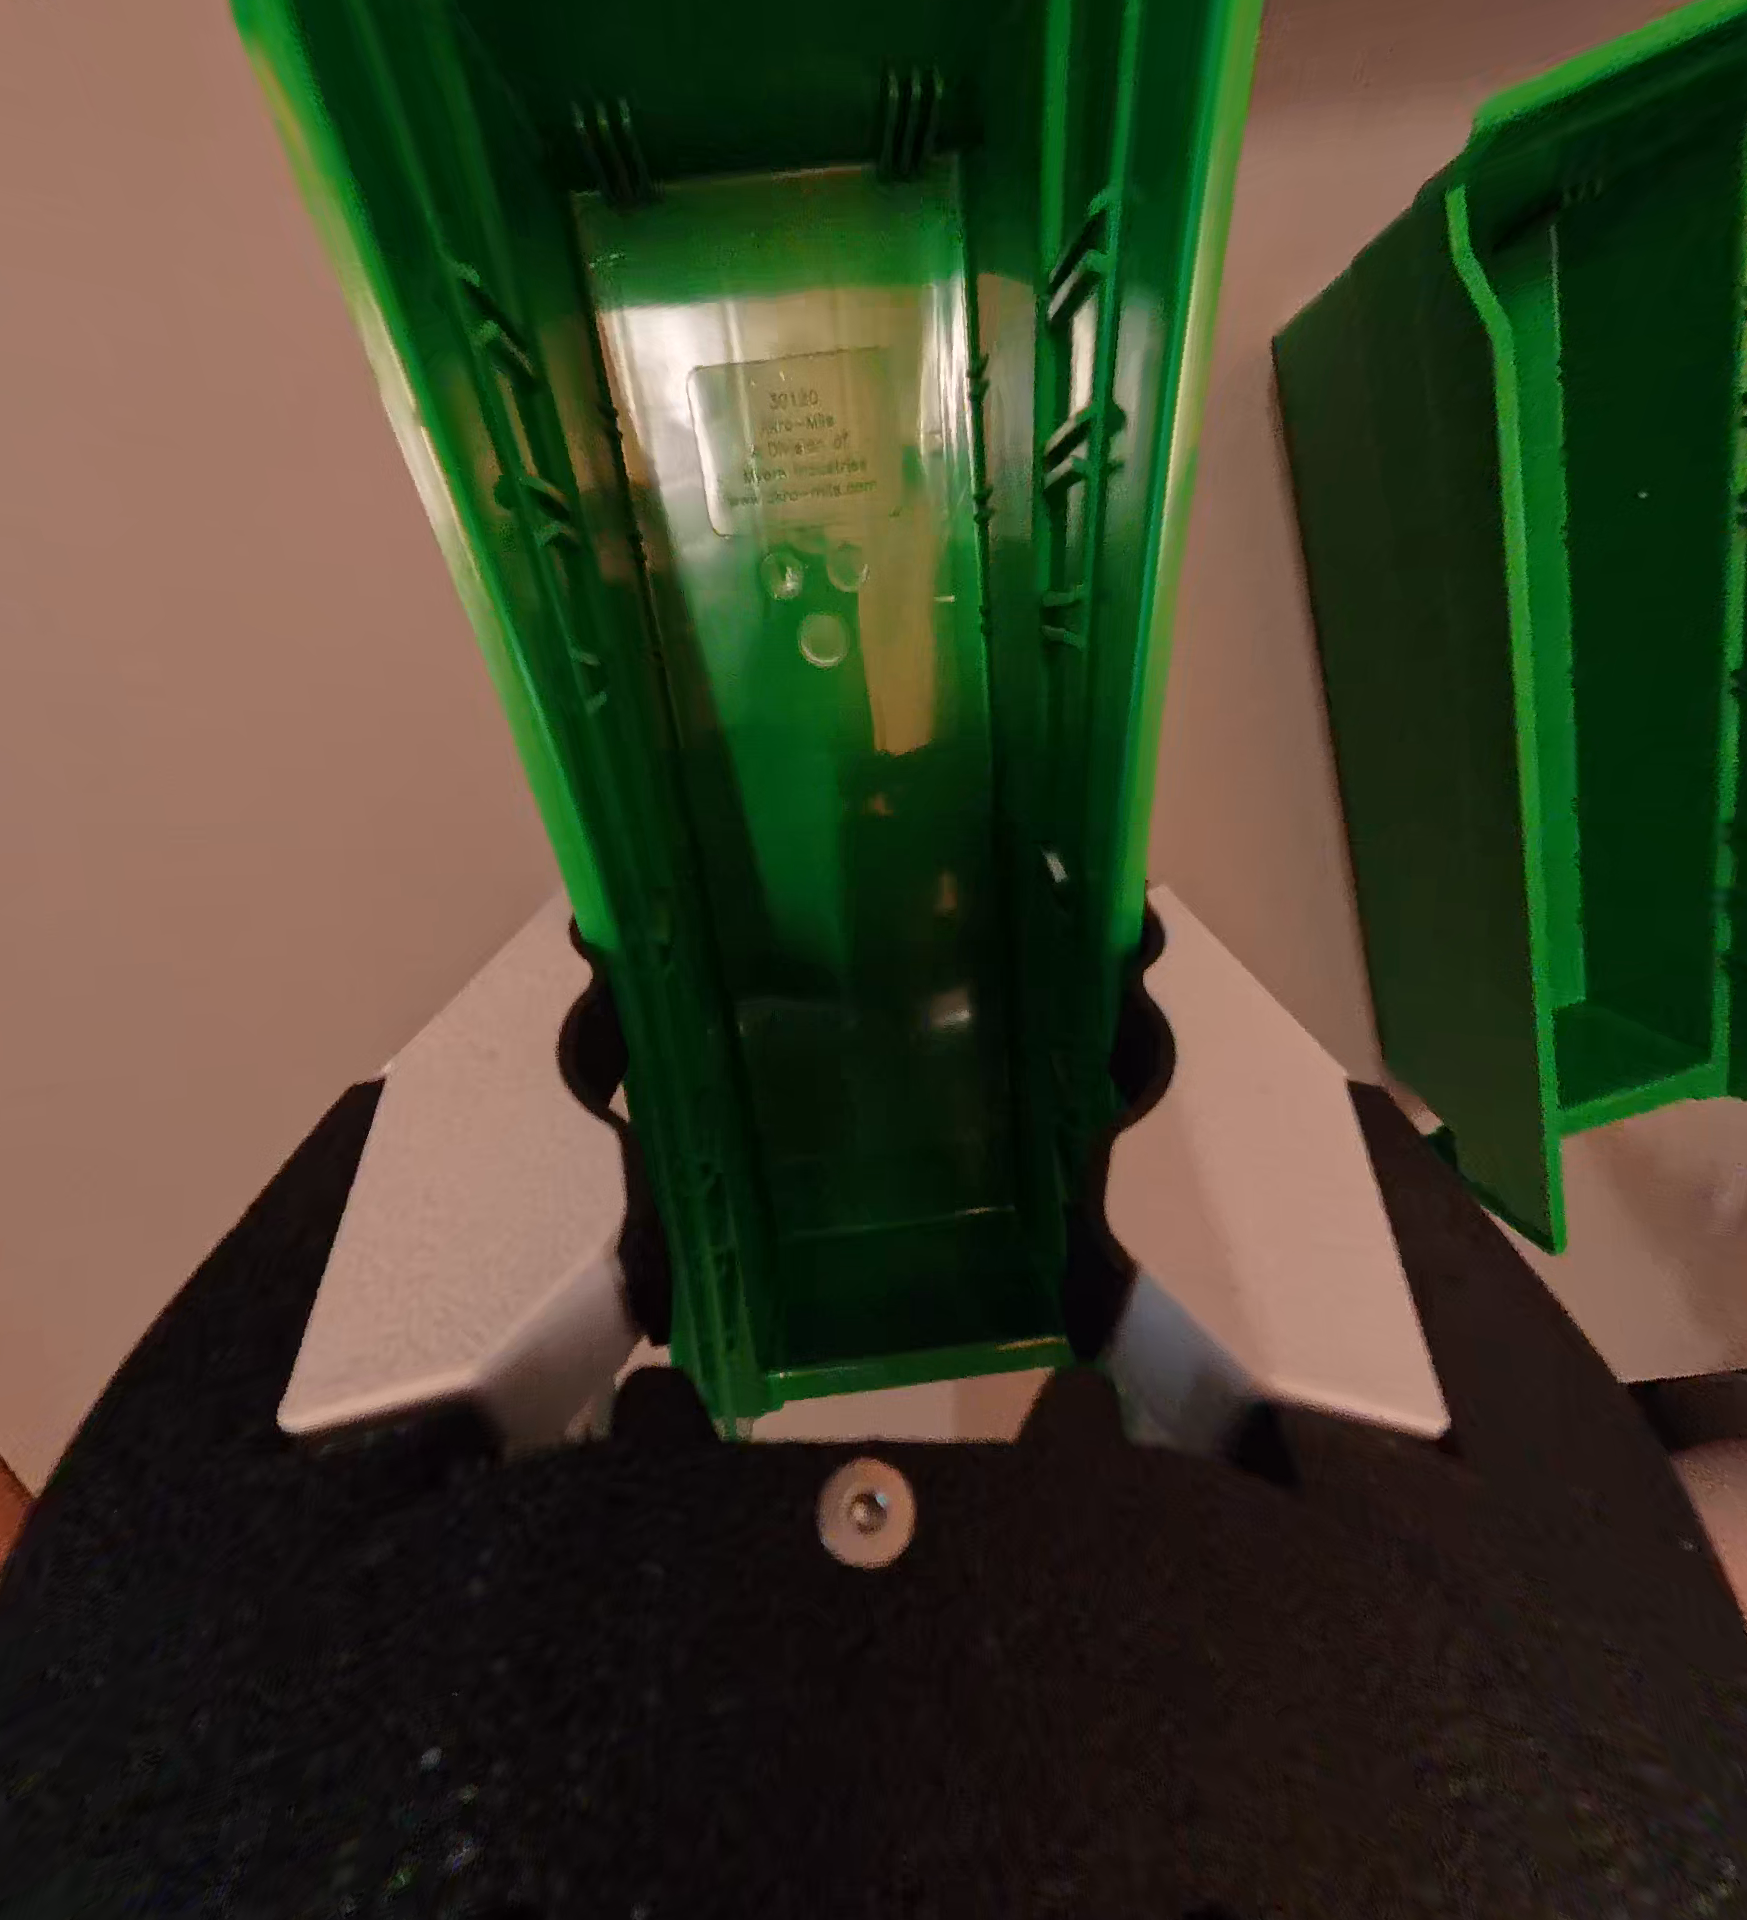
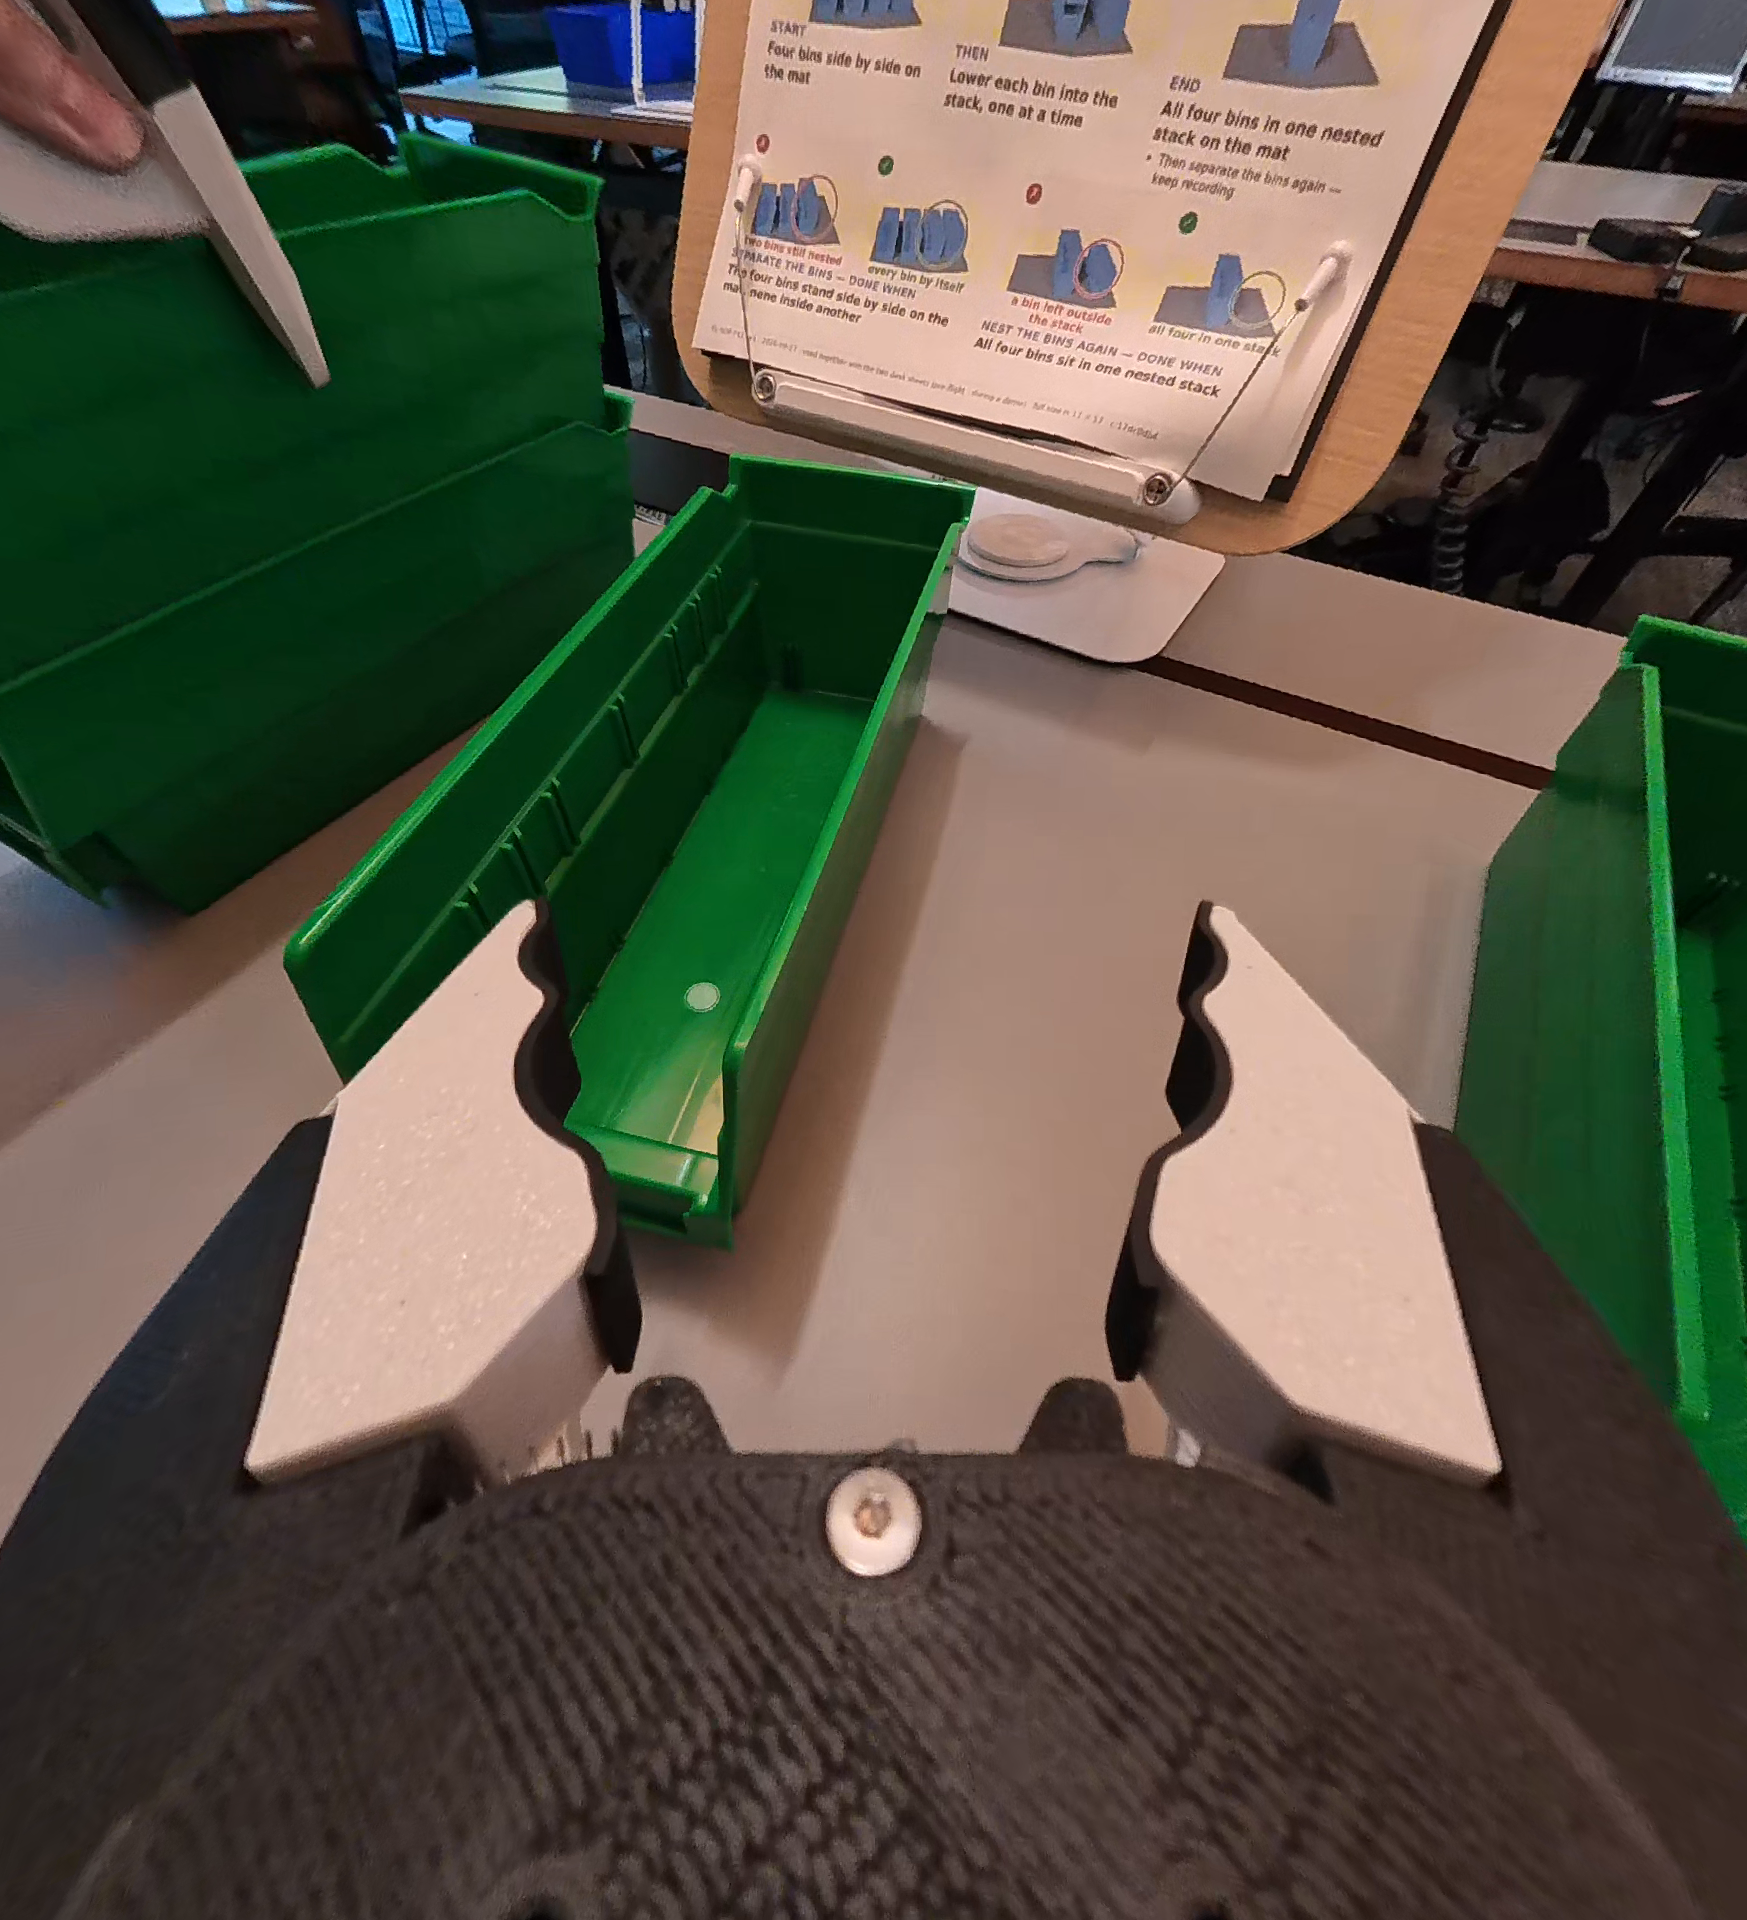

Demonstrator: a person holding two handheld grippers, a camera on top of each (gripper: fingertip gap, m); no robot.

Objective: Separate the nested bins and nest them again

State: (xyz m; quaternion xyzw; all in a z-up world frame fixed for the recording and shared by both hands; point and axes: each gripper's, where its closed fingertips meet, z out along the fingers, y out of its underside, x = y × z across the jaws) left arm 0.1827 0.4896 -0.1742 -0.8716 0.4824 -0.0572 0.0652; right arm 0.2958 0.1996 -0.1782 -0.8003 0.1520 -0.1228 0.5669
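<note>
Left gripper (image 1: 864,1132), white fingers with black wavy pads on a black textured body: clamped across the two long side walls of a narrow green plastic bin (image 1: 796,582), which points away from the camera with its open interior in view against a plain beige wall. A second green plastic bin (image 1: 1575,665) stands on end just to its right, apart from it.

Right gripper (image 2: 874,1132), same build: fingers spread wide and holding nothing, hovering above the grey desk (image 2: 1108,935). Its left finger (image 2: 453,1143) overlaps the near corner of a long green open-topped bin (image 2: 703,831) lying on the desk and running toward the far edge. A stack of green bins (image 2: 256,582) sits at the desk's left side, with the other gripper and a person's hand (image 2: 48,94) above it. Another green bin (image 2: 1679,1039) stands by the right edge. A wooden-backed instruction sheet stand (image 2: 1045,239) rises at the far edge.
</note>
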